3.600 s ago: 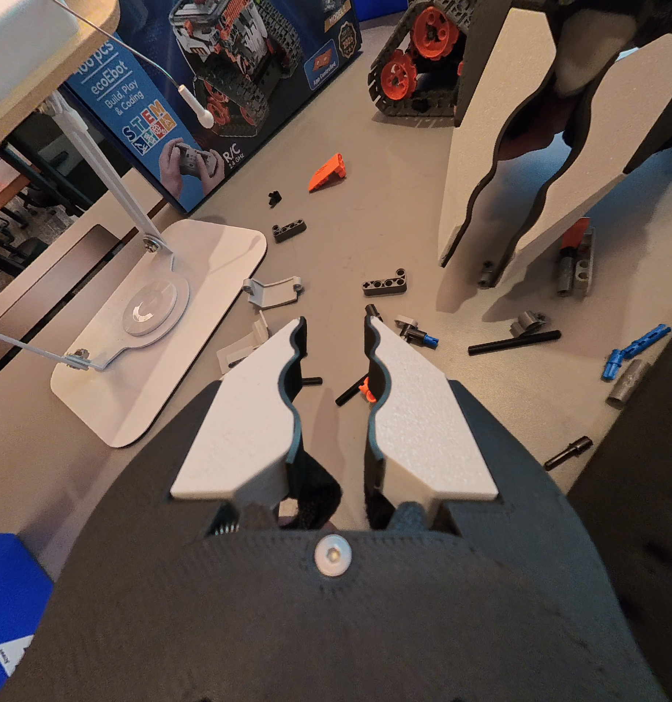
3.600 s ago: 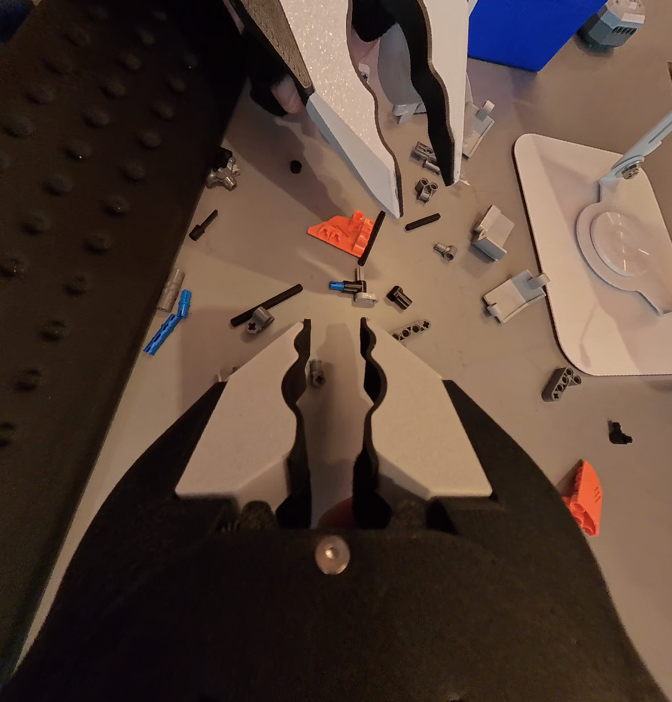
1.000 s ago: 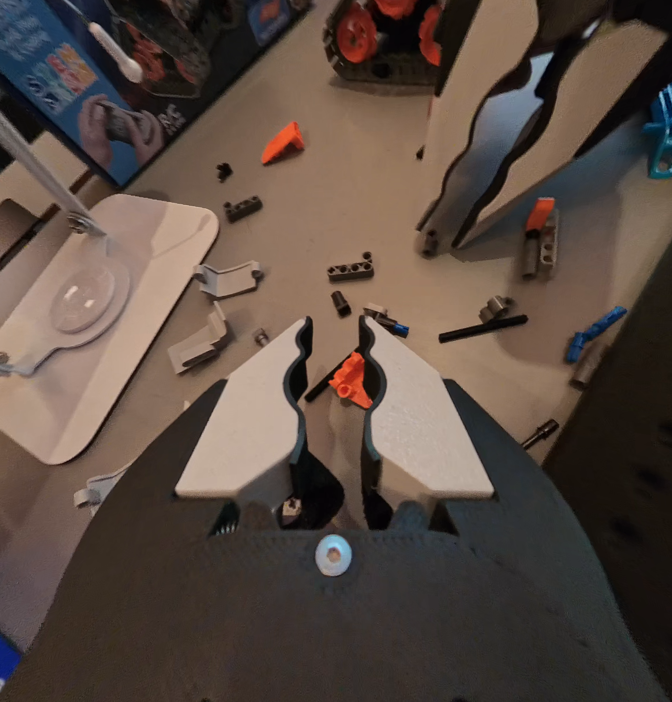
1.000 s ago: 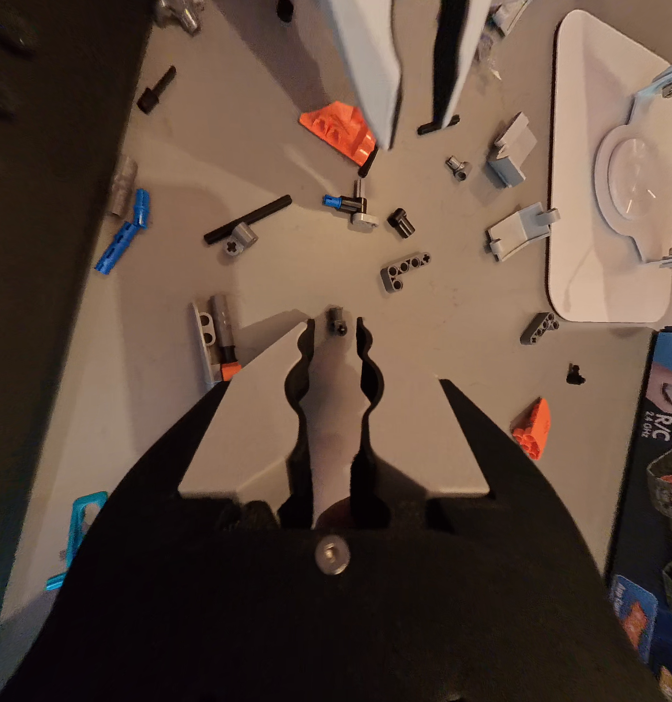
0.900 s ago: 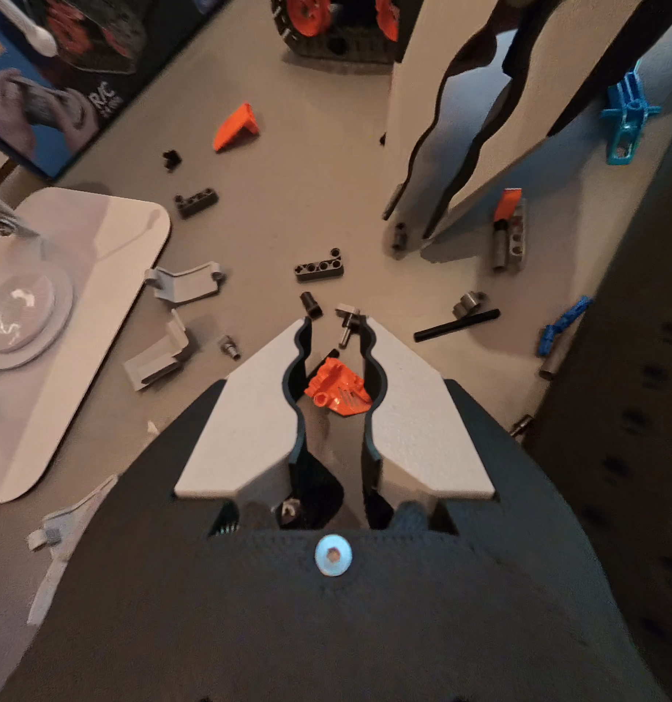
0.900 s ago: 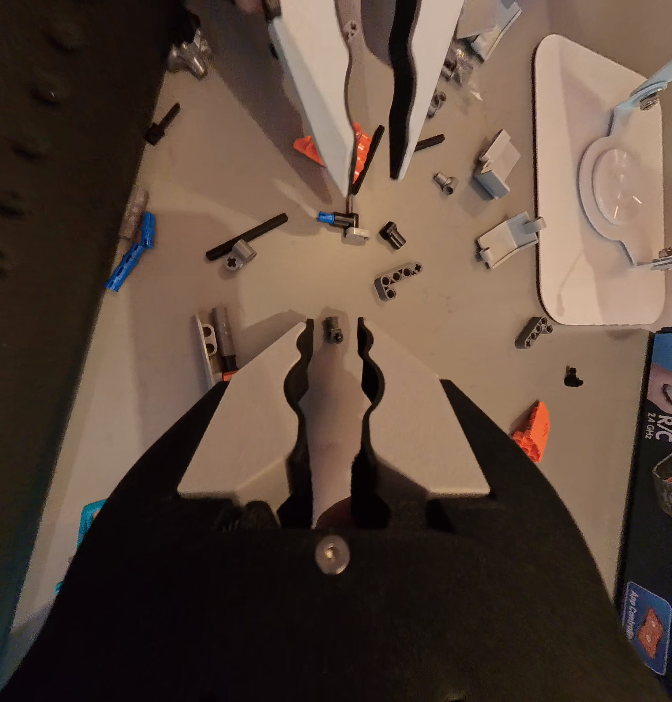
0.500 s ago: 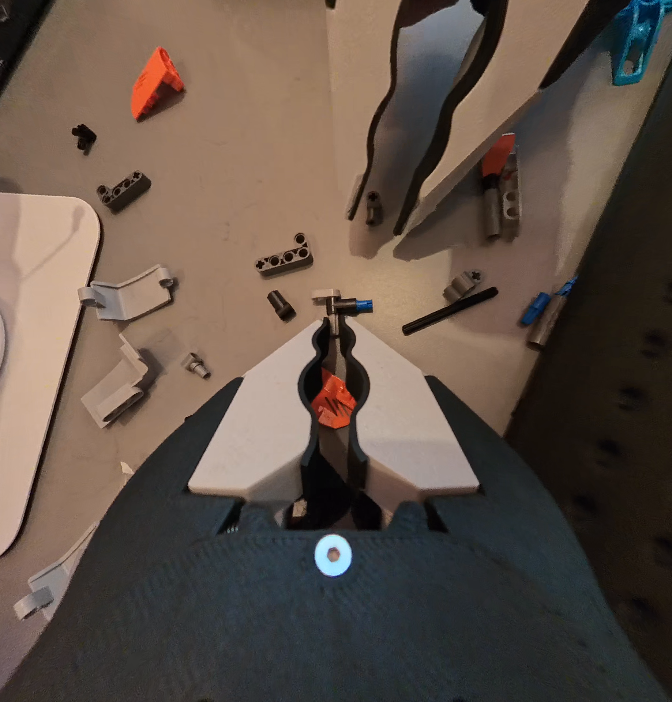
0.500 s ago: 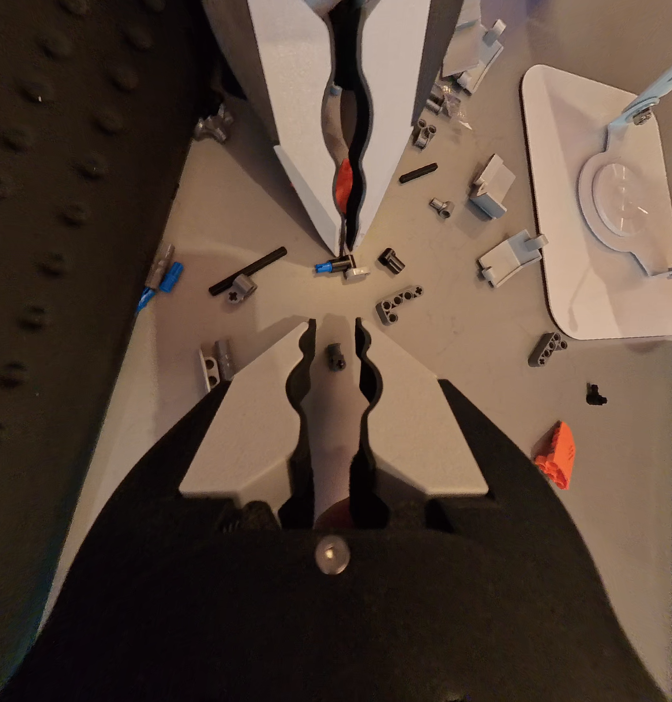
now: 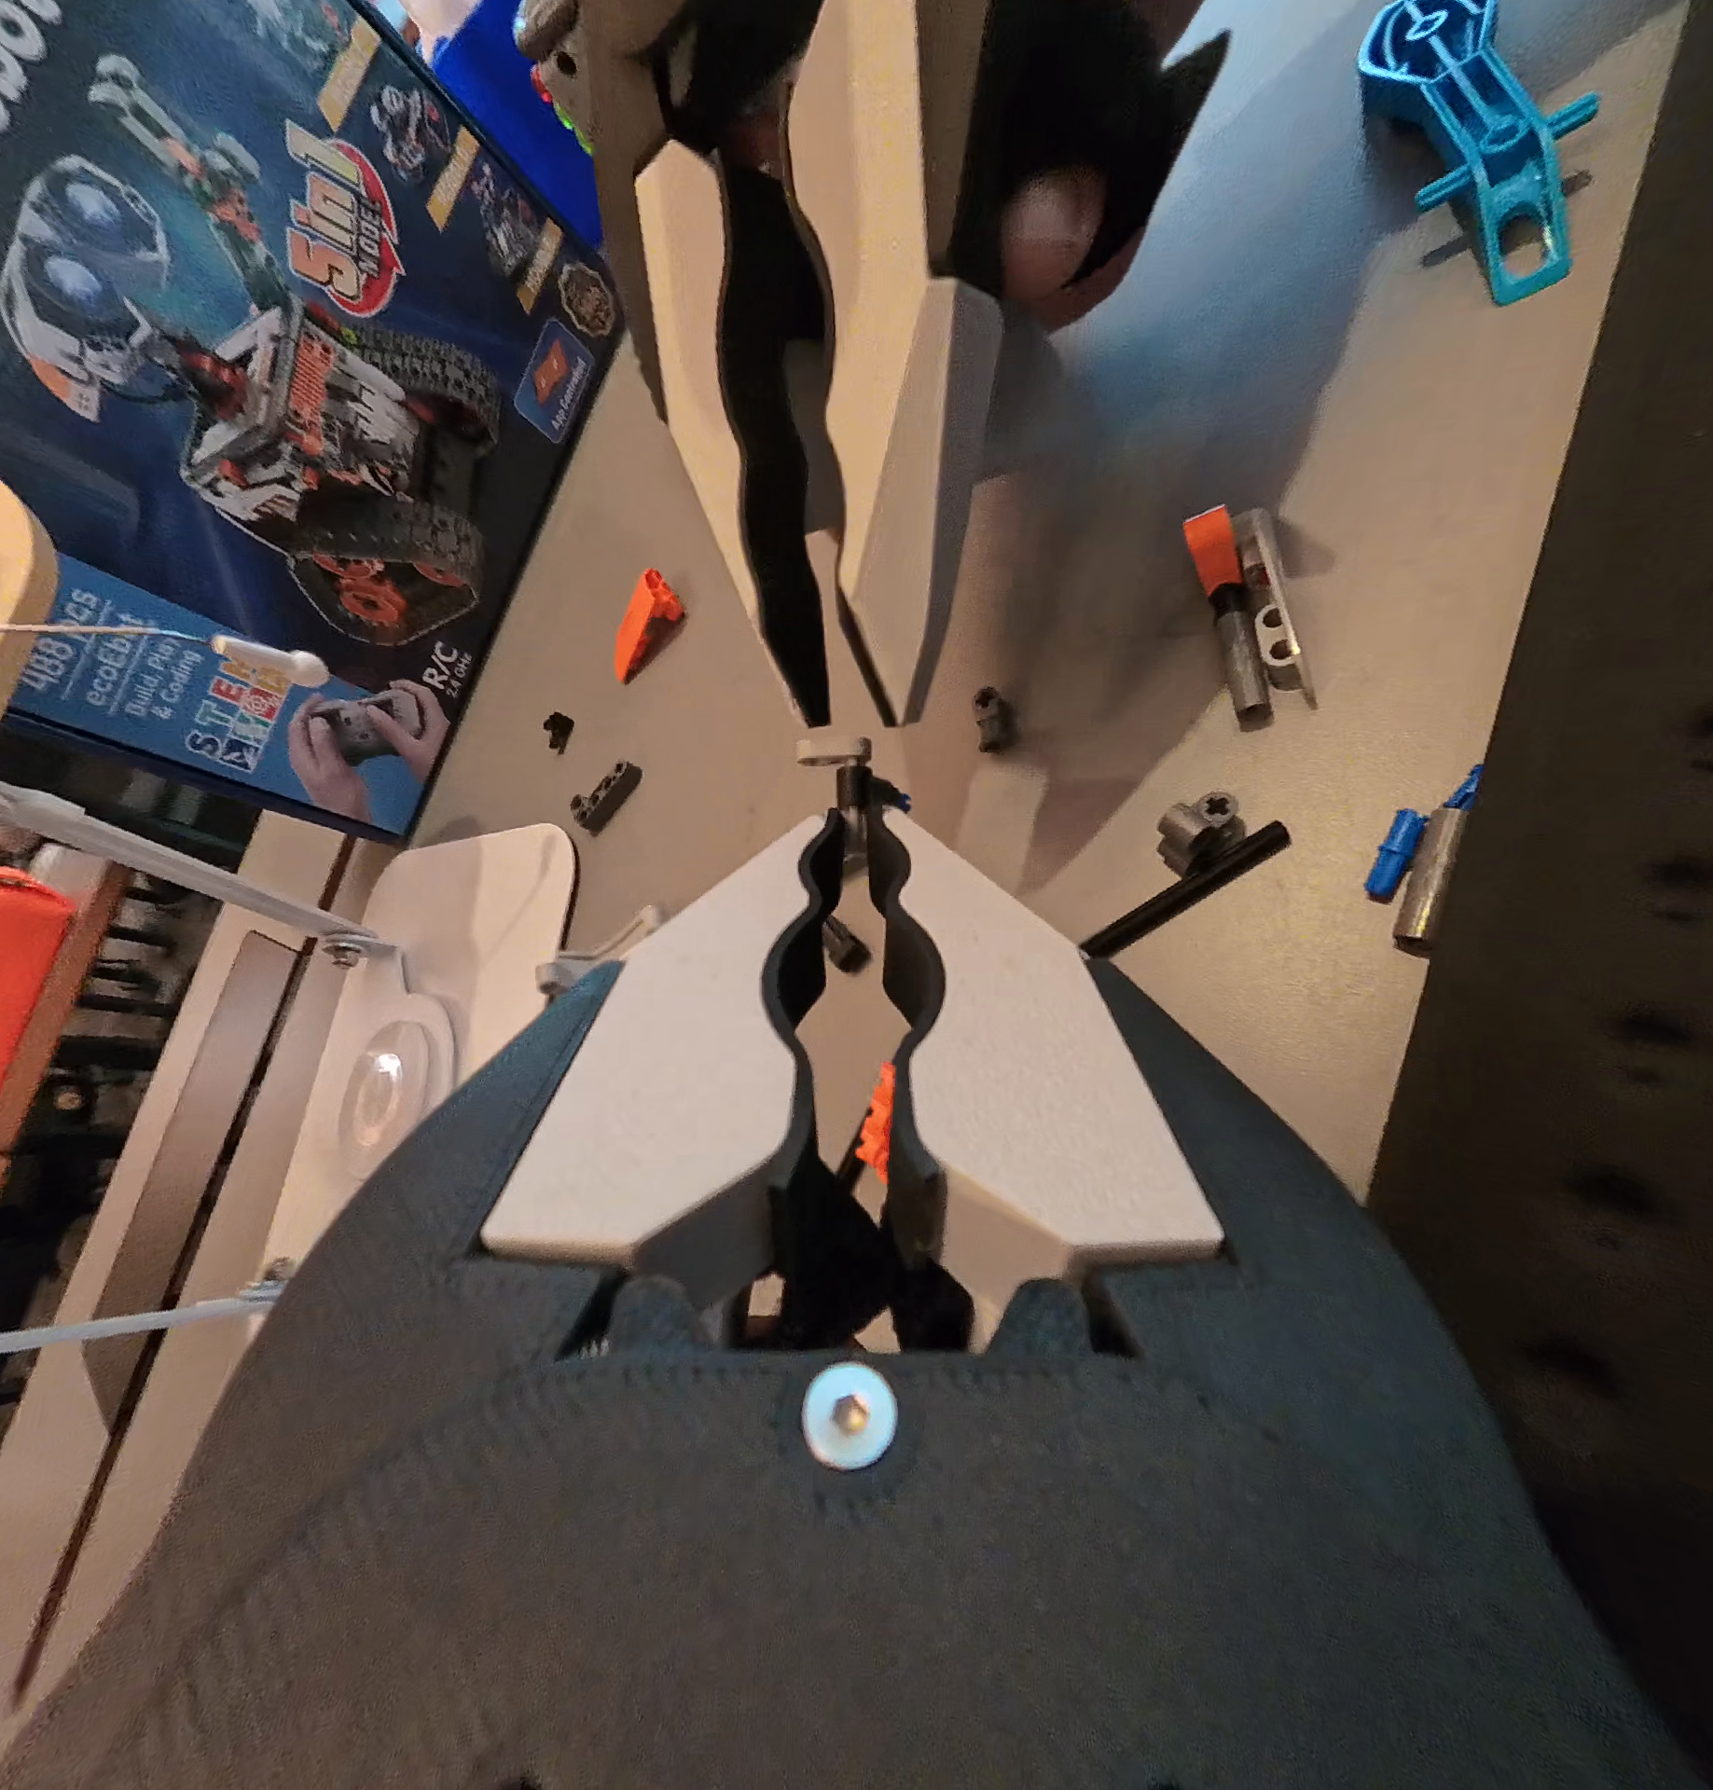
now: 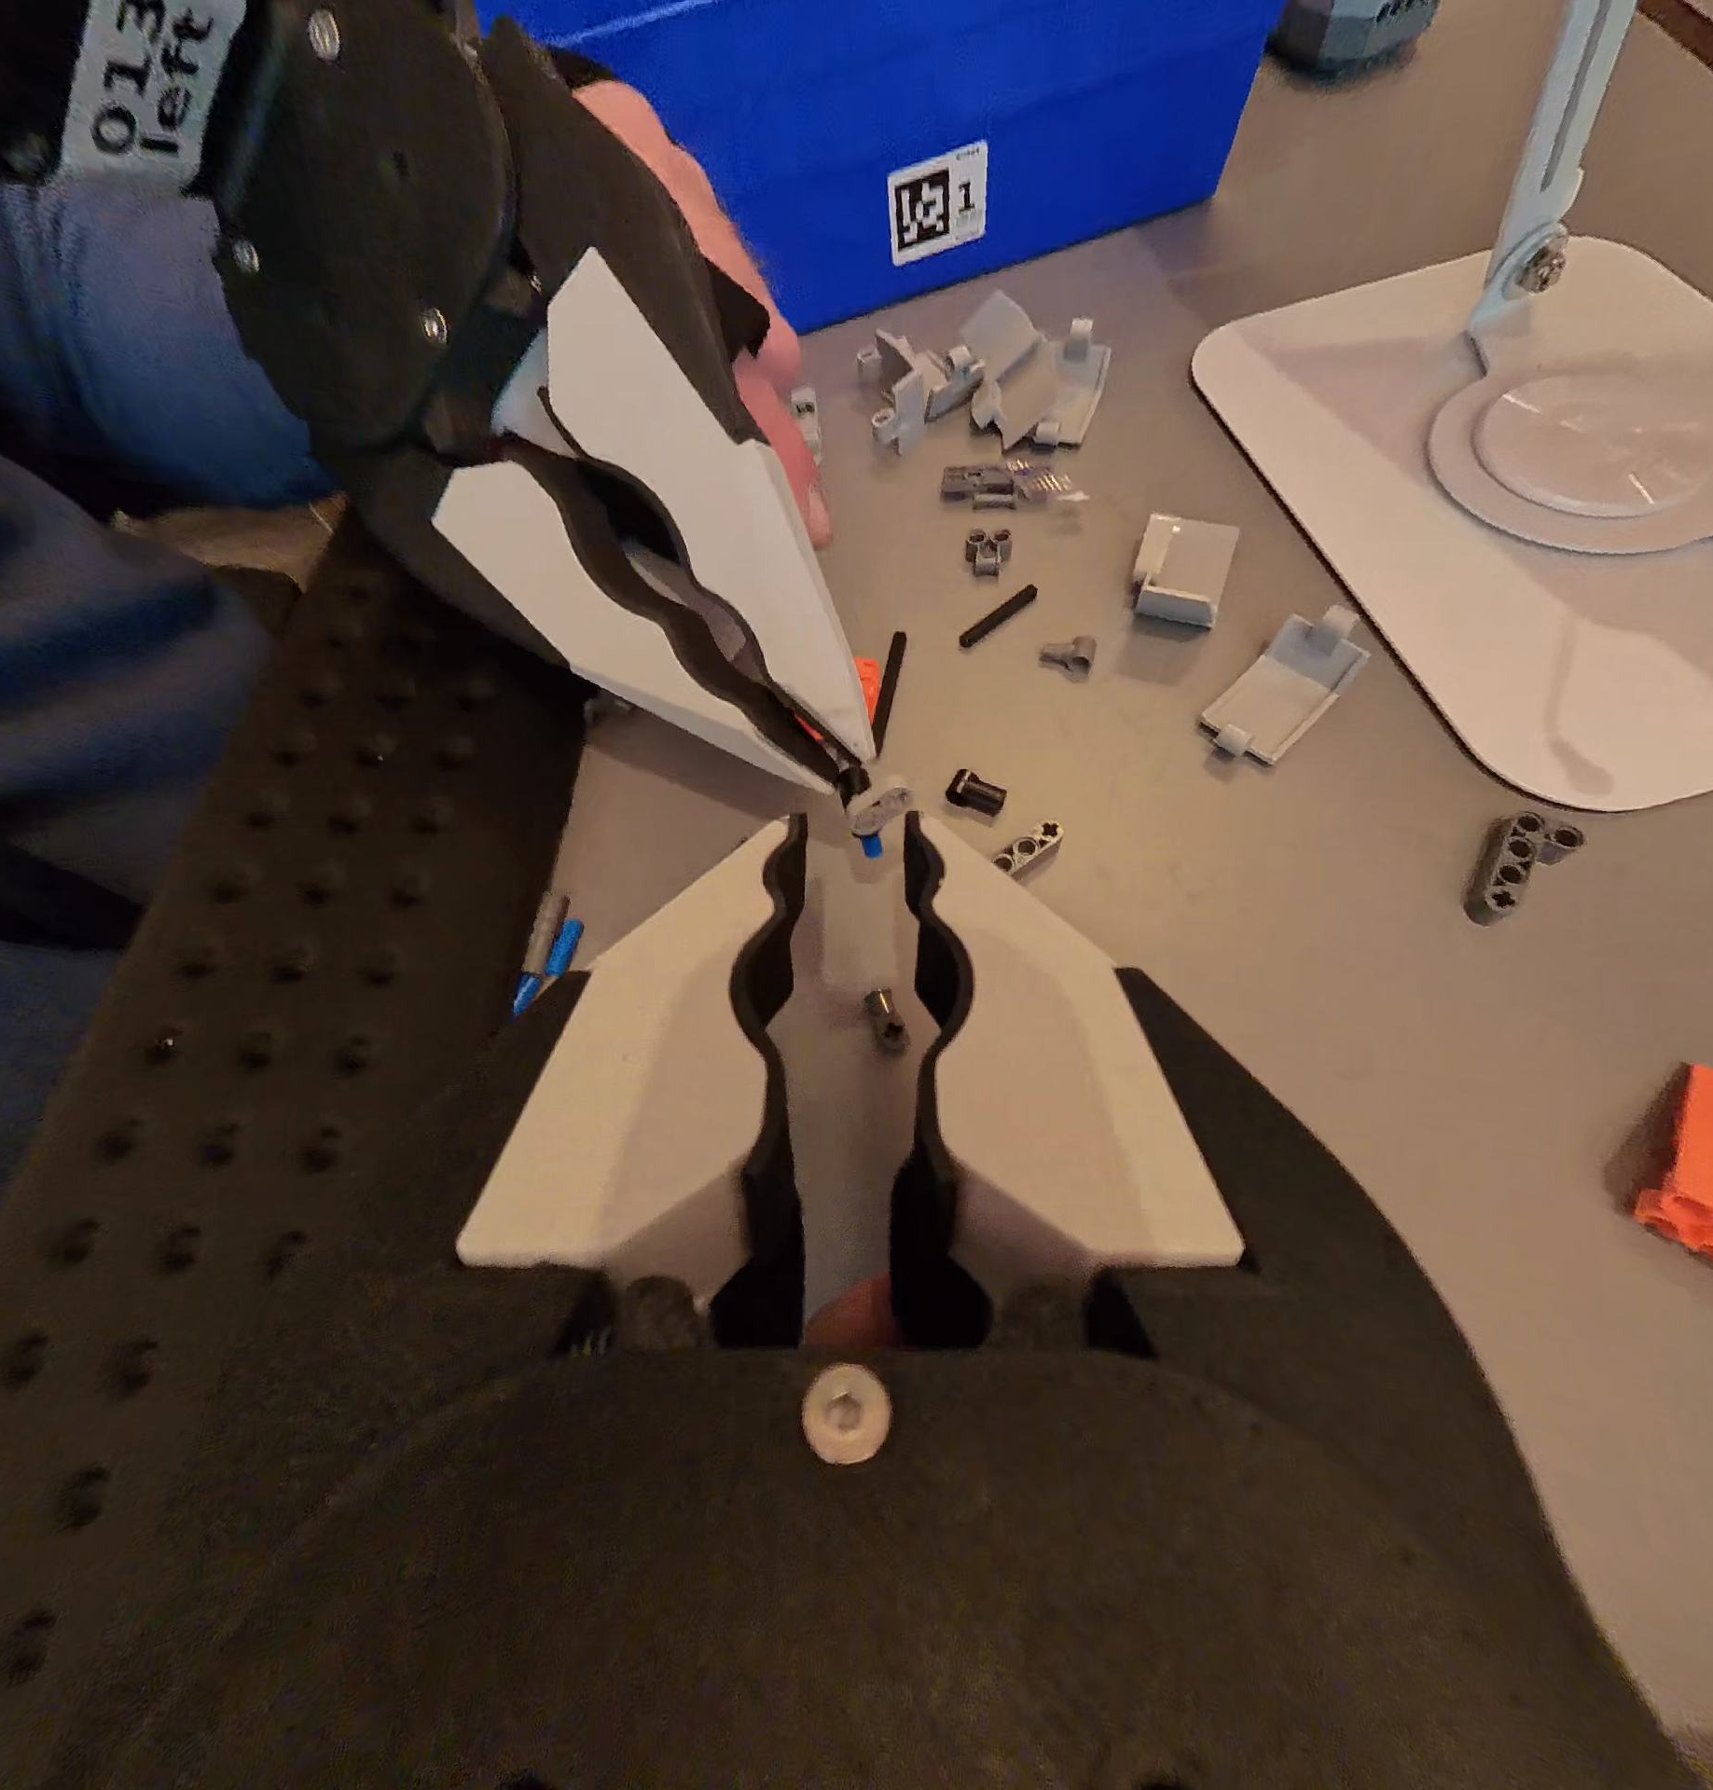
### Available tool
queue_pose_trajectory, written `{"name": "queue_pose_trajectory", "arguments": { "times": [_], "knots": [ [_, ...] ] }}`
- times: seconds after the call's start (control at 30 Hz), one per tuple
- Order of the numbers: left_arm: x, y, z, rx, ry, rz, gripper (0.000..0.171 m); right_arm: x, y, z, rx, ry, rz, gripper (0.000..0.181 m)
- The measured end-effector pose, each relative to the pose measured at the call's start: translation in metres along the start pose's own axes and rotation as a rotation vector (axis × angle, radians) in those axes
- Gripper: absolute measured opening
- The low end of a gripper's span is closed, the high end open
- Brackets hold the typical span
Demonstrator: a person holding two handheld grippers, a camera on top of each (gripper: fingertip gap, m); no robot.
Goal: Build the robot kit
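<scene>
My left gripper [image 9: 852,828] is shut on a small assembly [image 9: 838,765]: a dark pin with a light grey connector and a blue pin on its end. It holds this above the grey table [image 9: 1075,775]. In the right wrist view the left gripper [image 10: 847,765] comes in from the upper left, and the assembly [image 10: 876,804] hangs just in front of my right gripper's [image 10: 852,823] open tips. The right gripper [image 9: 852,717] is empty. A small dark grey connector [image 10: 886,1017] lies on the table between its fingers. An orange piece [image 9: 876,1114] shows under the left fingers.
A black studded mat [image 10: 251,872] runs along one side. A blue bin [image 10: 833,116], a white stand base [image 10: 1511,504] and a toy box [image 9: 251,387] border the table. Loose grey panels [image 10: 1278,693], an orange wedge [image 10: 1695,1172], a black axle [image 9: 1182,886] and a turquoise part [image 9: 1482,145] lie scattered. Left and right tips are no more than a few centimetres apart.
My left gripper closed on the small assembly and lifted it off the table, tilting up. The right gripper rose to meet it, staying open. The orange piece stayed on the table.
</scene>
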State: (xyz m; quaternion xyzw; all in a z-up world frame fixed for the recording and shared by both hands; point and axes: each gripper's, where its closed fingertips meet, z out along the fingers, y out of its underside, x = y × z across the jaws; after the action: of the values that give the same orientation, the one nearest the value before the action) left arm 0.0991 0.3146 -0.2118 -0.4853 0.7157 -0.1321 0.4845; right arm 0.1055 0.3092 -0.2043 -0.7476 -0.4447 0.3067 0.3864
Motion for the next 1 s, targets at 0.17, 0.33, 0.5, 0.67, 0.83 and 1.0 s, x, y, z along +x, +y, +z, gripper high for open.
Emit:
{"name": "queue_pose_trajectory", "arguments": {
  "times": [0.17,0.33,0.5,0.67,0.83,1.0],
  "knots": [
    [-0.001,-0.008,-0.002,0.034,-0.017,0.018,0.004,0.002,-0.004,-0.001,0.033,0.003,0.015,0.011],
    [-0.007,-0.019,-0.007,0.092,-0.060,0.037,0.004,0.002,-0.013,-0.007,0.094,-0.047,0.097,0.014],
    [-0.009,-0.019,-0.006,0.075,-0.113,0.106,0.004,-0.002,-0.017,-0.007,0.115,-0.071,0.113,0.006],
    [-0.013,-0.024,-0.008,0.108,-0.094,0.008,0.014,-0.001,-0.025,-0.013,0.148,-0.043,0.083,0.005],
    [-0.015,-0.032,-0.010,0.176,0.007,-0.190,0.023,-0.003,-0.030,-0.019,0.177,-0.026,0.021,0.005],
    [-0.011,-0.040,-0.010,0.231,0.110,-0.321,0.010,-0.009,-0.032,-0.018,0.175,-0.017,-0.049,0.005]
  ]
}}
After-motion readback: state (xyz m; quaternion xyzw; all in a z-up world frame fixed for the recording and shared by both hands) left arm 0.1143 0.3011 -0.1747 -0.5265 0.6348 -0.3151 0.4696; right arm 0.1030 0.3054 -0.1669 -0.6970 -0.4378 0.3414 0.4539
